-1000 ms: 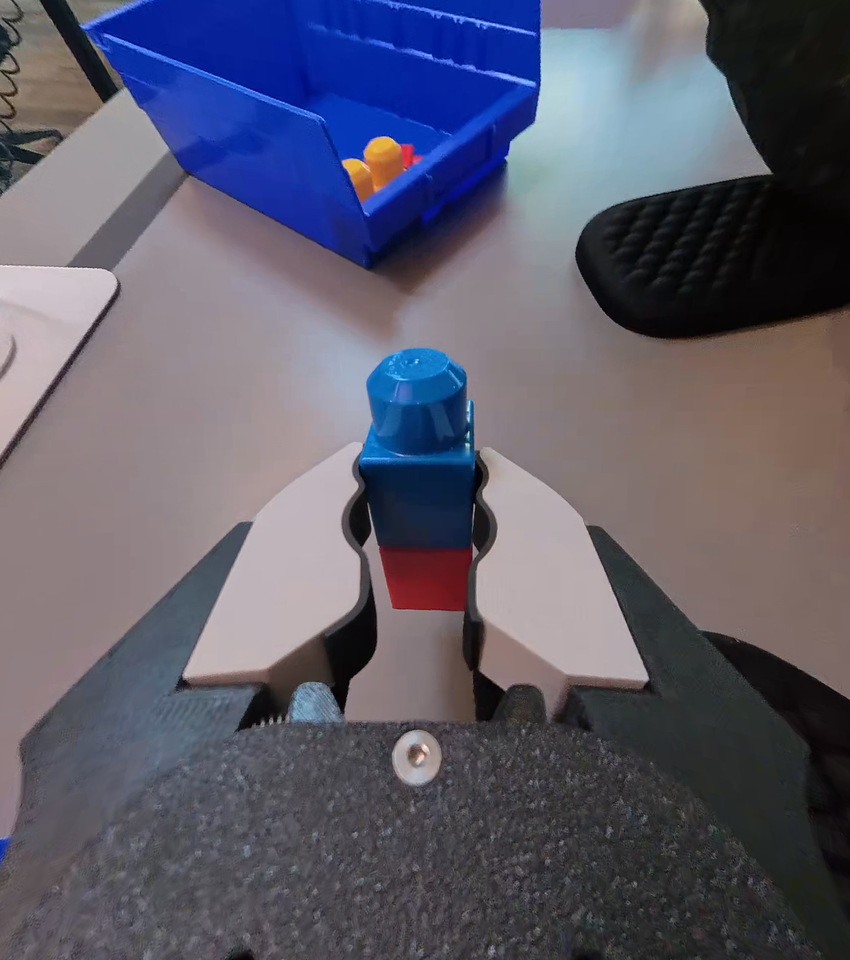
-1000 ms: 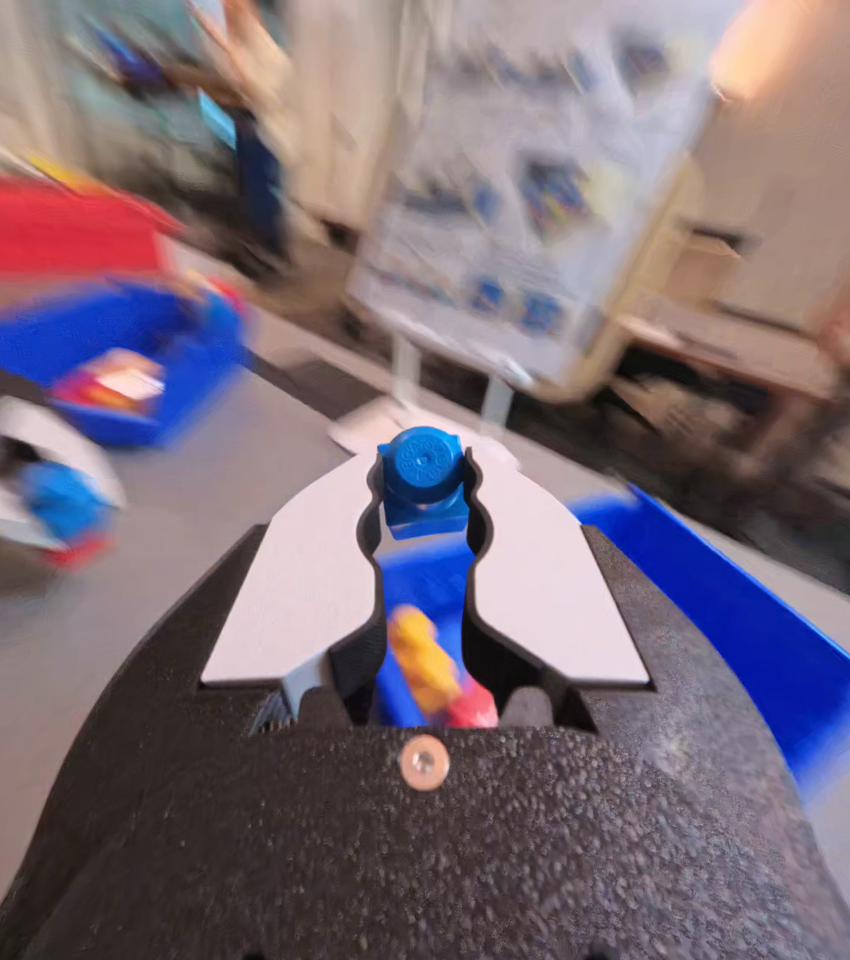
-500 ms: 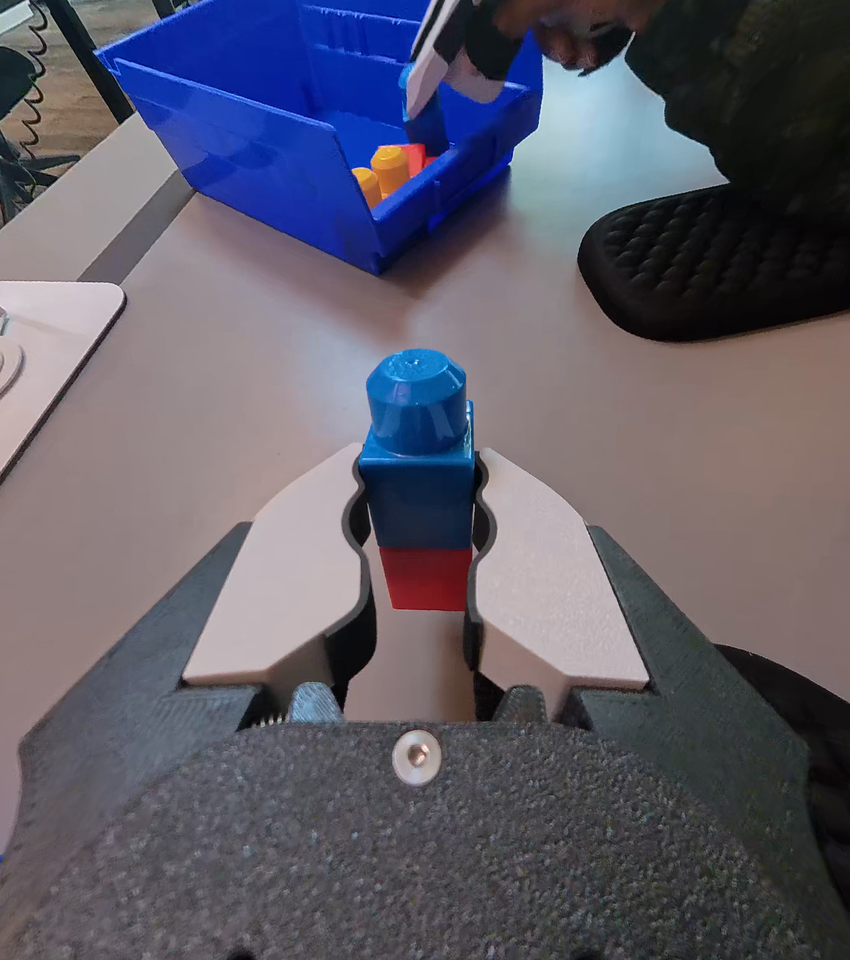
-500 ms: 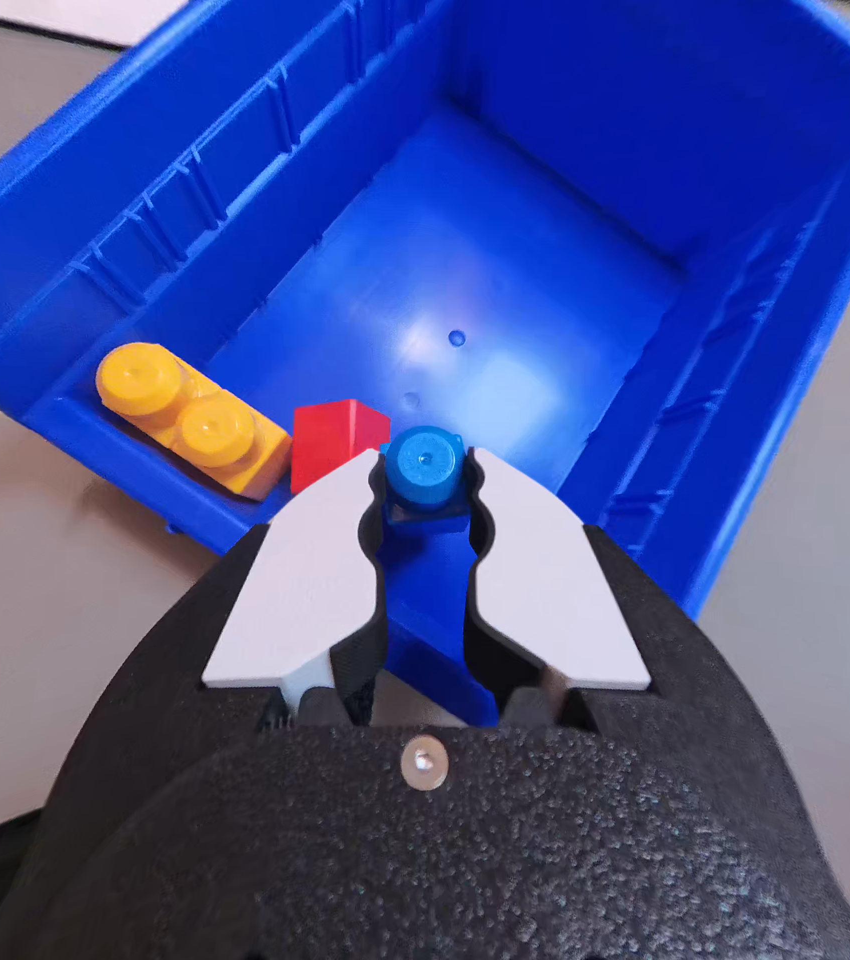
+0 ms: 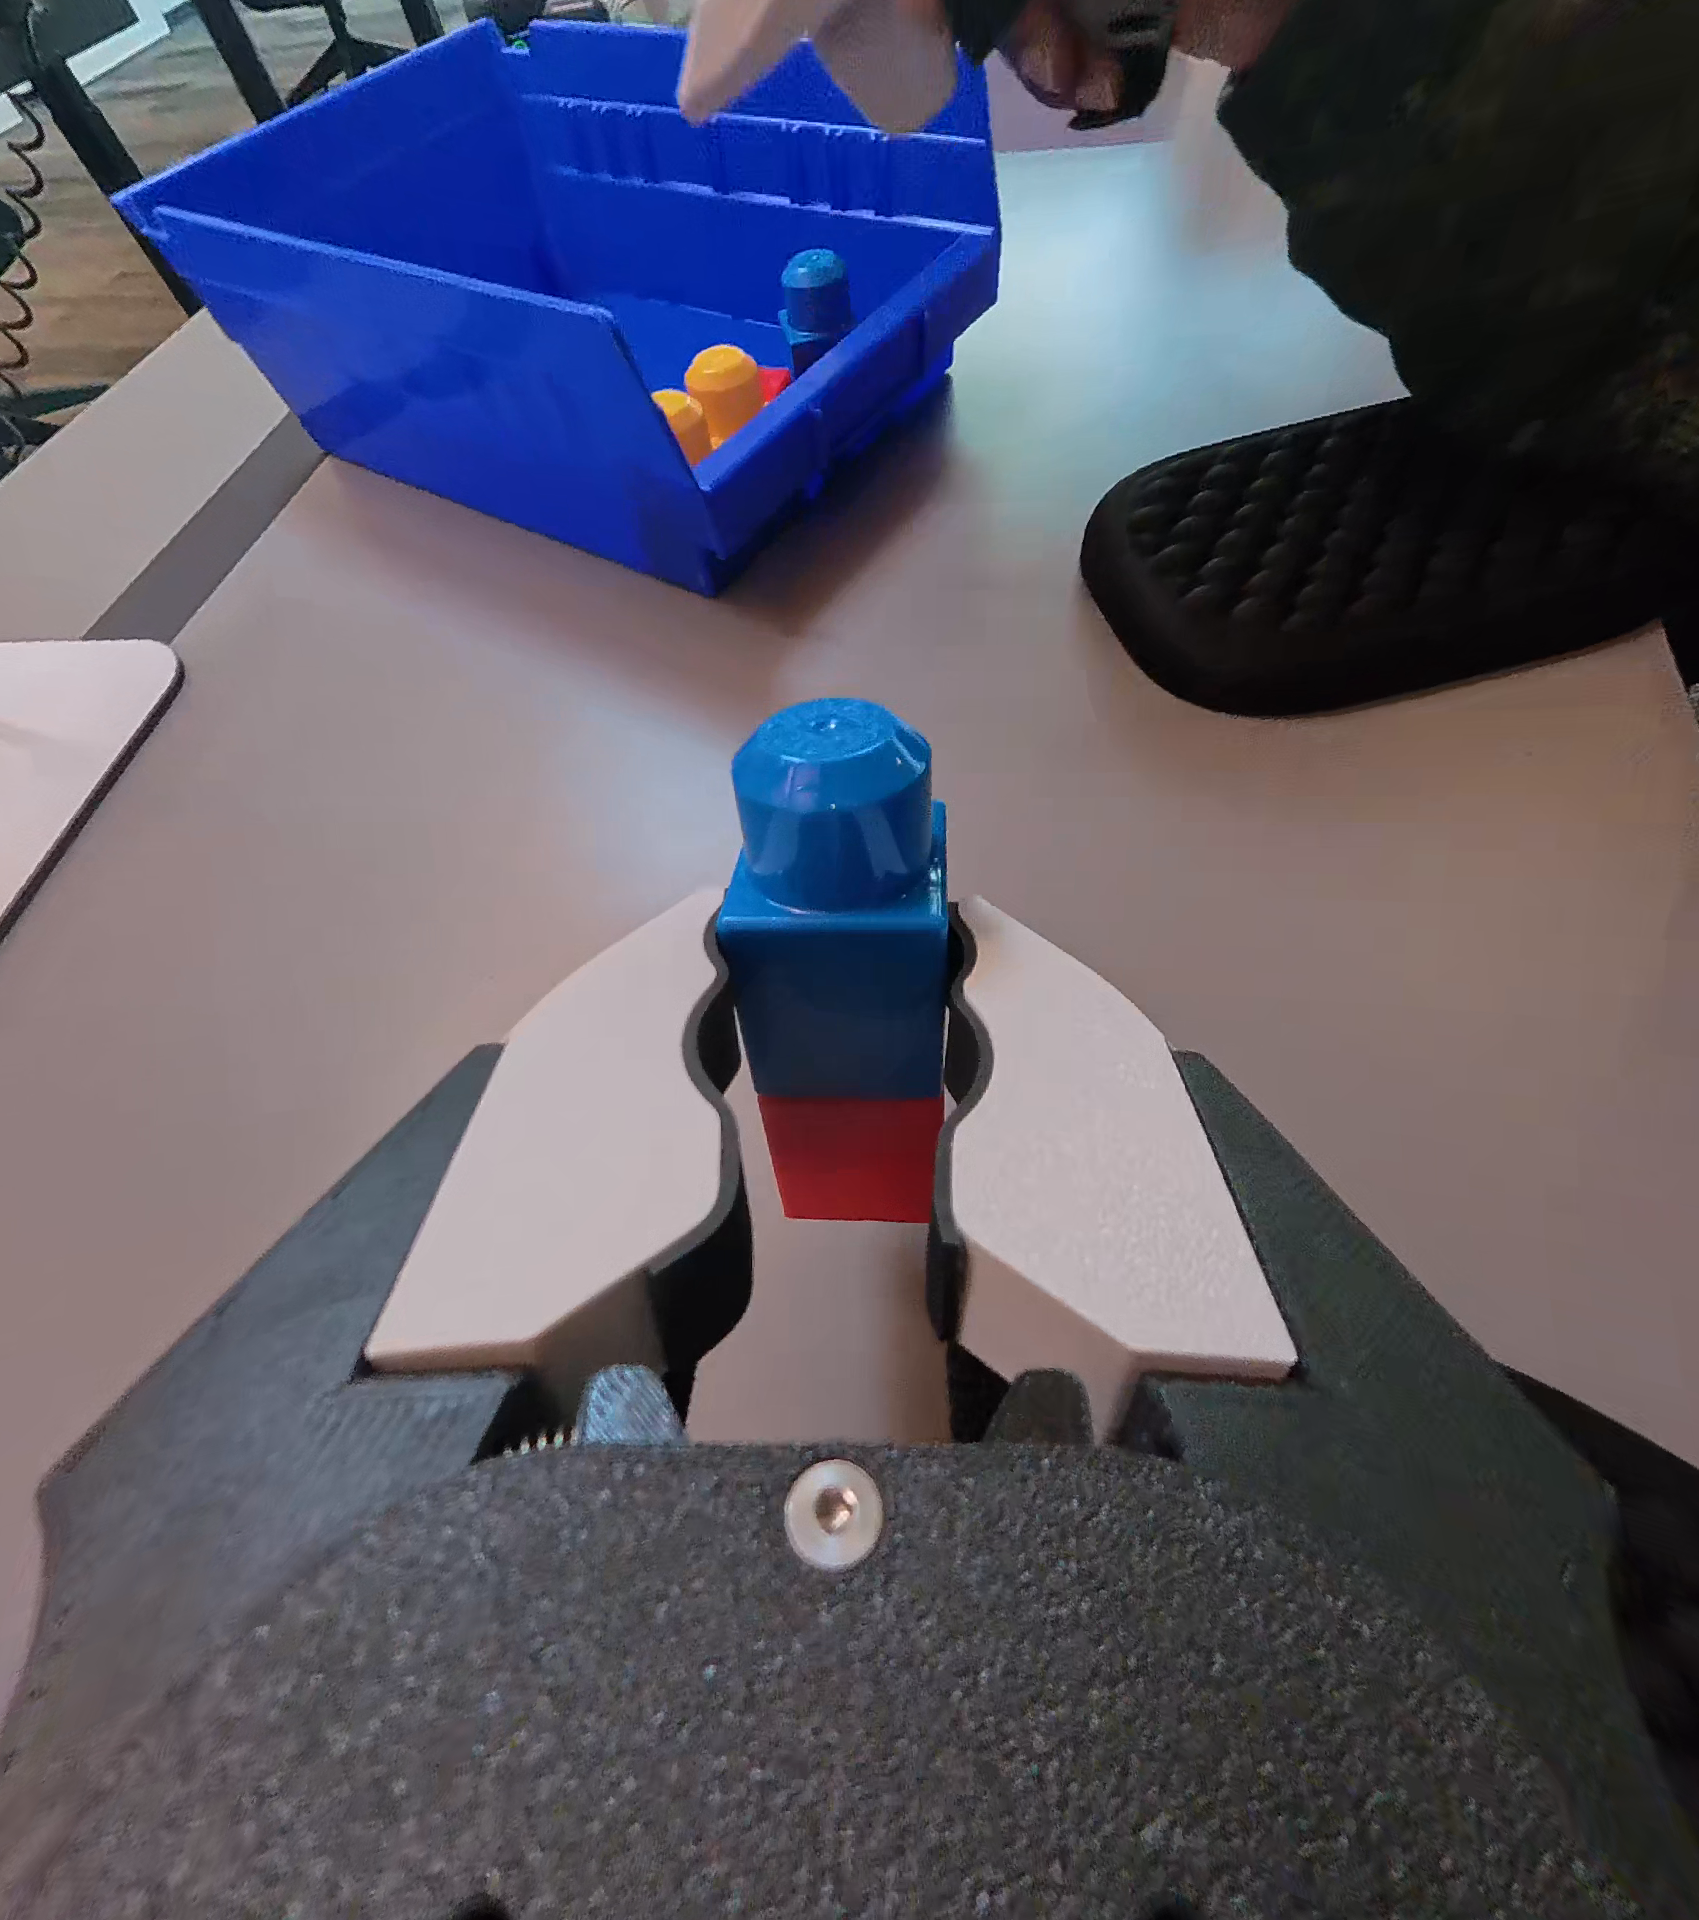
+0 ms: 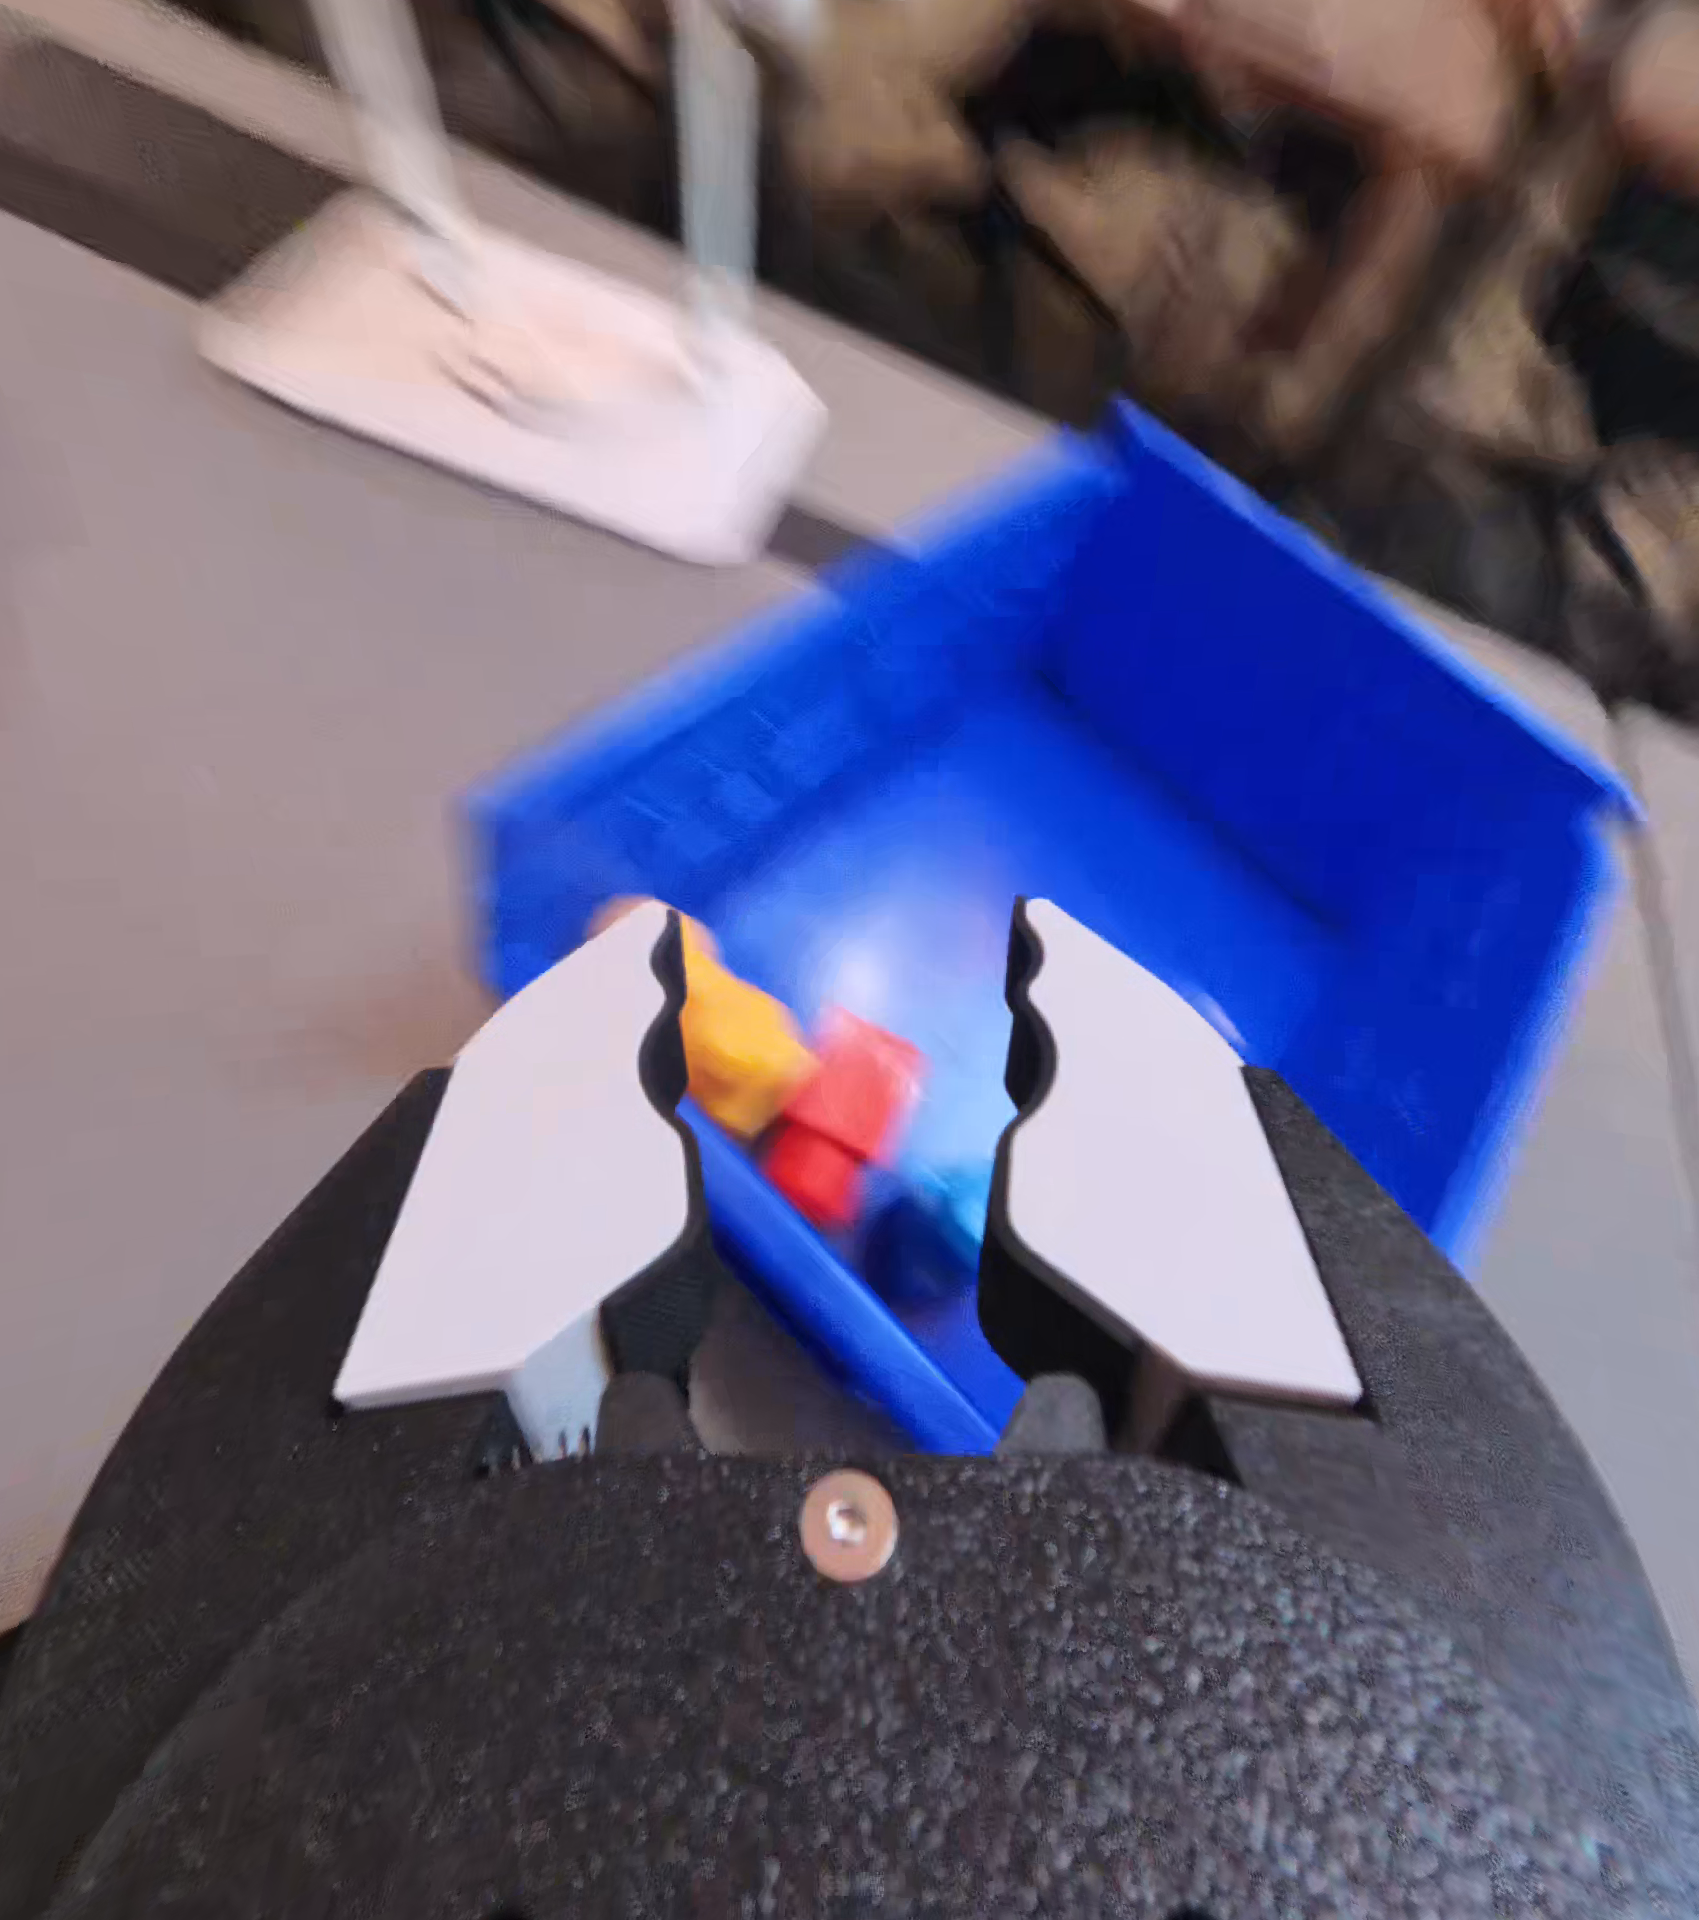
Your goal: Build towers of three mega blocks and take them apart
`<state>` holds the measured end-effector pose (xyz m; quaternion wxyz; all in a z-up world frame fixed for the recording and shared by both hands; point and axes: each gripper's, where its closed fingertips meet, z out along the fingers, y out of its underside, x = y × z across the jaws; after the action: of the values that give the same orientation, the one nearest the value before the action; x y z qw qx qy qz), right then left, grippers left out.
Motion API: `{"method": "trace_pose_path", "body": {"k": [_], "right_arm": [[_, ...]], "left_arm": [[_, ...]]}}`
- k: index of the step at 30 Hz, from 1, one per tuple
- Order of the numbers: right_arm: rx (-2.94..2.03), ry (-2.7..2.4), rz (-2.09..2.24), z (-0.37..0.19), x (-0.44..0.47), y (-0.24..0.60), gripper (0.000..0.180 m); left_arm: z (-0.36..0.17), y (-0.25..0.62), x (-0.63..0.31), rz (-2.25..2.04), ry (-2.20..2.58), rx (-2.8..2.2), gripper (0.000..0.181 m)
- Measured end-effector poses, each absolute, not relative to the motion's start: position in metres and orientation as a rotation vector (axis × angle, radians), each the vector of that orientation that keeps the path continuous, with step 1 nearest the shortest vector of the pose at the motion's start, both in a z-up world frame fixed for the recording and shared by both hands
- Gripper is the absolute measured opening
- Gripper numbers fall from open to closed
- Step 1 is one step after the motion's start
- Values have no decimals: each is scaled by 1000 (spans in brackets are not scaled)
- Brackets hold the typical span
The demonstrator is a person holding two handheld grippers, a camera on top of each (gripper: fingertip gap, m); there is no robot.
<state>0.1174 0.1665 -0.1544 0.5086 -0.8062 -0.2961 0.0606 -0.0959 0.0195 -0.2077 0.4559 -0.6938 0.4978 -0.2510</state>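
**Right jaws let go of a blue block over the bin**

Since half a second ago the right gripper (image 6: 843, 1049) has released its small blue block (image 5: 814, 301), which now stands upright inside the bin (image 5: 471, 343); its jaws are spread wide with nothing between them. Nearest in the left wrist view, the left gripper (image 5: 837, 1049), grainy black plastic with smooth pale wavy-edged pads, is clamped on a two-block stack (image 5: 837, 977): a glossy blue block with one round stud sits on a red one, just above the matte grey table (image 5: 409, 831). Beyond lie a dimpled black pad (image 5: 1344, 561) and the ribbed blue plastic bin. An orange two-stud block (image 5: 710, 400) and a red block (image 6: 850, 1112) lie in it, half hidden by its wall. Motion blur smears the right wrist view.
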Motion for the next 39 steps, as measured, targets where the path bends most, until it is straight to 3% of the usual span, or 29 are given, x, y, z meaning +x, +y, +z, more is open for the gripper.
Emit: {"method": "trace_pose_path", "body": {"k": [4,8,10,13,16,17,18,19,21,24,28,33,39], "right_arm": [[-1563,-1160,825,-118,-18,64,59],[-1575,-1472,980,-162,-84,4,64],[-1587,-1560,991,-179,-95,-9,39],[-1538,-1567,946,-173,-94,-9,32],[-1495,-1491,1025,-154,-88,-6,31],[-1482,-1462,1074,-148,-85,-6,31],[-1472,-1439,1116,-143,-83,-6,31],[-1471,-1434,1147,-141,-82,-6,31],[-1459,-1407,1145,-136,-79,-2,29],[-1331,-1136,1270,-74,-45,20,29],[-1350,-747,787,-38,50,100,29],[-1692,-510,430,-94,124,188,29],[-2089,-700,394,-195,101,228,29]], "left_arm": [[-208,8,-82,-601,1291,-1673,36],[-205,-4,-70,-614,1327,-1623,36],[-209,-2,-72,-572,1346,-1639,35],[-200,-2,-70,-648,1292,-1585,36],[-198,-1,-70,-682,1274,-1573,59],[-201,-2,-69,-697,1278,-1576,59],[-204,-2,-69,-691,1286,-1580,40],[-203,-2,-69,-686,1282,-1584,36],[-204,-1,-72,-736,1283,-1648,36],[-232,11,-88,-625,1314,-1742,36],[-231,21,-91,-701,1233,-1780,36],[-231,20,-88,-691,1226,-1764,36],[-230,18,-86,-706,1223,-1744,36]]}}
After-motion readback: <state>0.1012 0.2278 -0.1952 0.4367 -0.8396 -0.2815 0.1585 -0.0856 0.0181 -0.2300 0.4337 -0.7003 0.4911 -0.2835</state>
